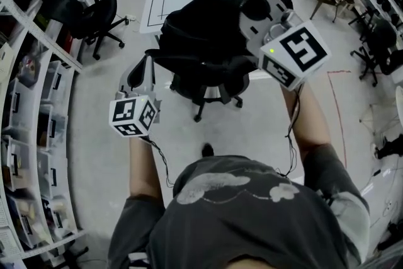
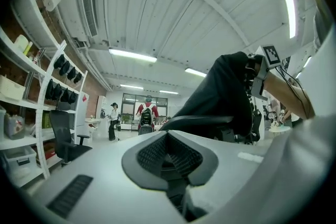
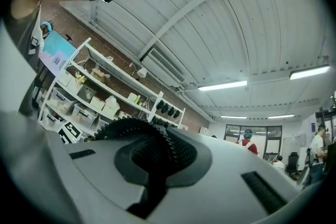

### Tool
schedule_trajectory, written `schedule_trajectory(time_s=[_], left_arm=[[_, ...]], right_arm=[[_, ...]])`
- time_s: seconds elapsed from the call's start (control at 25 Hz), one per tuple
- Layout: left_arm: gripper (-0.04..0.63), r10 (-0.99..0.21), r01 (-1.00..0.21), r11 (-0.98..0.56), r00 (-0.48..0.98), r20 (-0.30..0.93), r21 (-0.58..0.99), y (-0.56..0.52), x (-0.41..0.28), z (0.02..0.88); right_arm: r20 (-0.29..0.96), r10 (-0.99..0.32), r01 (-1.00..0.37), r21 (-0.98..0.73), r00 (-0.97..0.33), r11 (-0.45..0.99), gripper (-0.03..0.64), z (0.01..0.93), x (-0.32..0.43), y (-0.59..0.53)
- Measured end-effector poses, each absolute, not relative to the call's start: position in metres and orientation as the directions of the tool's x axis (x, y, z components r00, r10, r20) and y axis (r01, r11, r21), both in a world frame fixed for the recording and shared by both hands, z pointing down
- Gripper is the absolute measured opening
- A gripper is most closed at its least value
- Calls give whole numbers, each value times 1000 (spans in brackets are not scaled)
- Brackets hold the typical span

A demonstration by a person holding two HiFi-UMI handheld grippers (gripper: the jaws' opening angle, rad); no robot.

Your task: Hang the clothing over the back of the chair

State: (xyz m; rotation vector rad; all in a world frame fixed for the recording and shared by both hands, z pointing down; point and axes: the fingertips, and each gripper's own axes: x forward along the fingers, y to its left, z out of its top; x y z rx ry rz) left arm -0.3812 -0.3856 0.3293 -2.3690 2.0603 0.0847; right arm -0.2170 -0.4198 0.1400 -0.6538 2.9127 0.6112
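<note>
Black garment [image 1: 204,22] hung over back of office chair [image 1: 208,82], long axis vertical, ahead of L gripper [image 1: 146,61], beside R gripper [image 1: 245,6]; both pressed together, empty.

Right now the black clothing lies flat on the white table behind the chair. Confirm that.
Not so. The black clothing is draped over the chair, not lying flat on the white table behind it, as the head view shows.
</note>
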Motion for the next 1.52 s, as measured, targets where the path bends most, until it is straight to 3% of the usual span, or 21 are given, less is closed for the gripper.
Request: schedule_trajectory(time_s=[0.36,1.08,1.52], left_arm=[[2,-991,-992,-127,126,-50,24,-321,-341,325],[2,-994,-994,-106,106,1,20,-196,-287,347],[2,-990,-991,-128,129,55,31,-165,-256,369]], right_arm=[[-140,-337,-365,388,-931,846,0,164,-208,-335],[-94,-367,-373,391,-926,841,0,226,-175,-209],[-39,-515,-487,388,-857,782,11,281,-146,-214]])
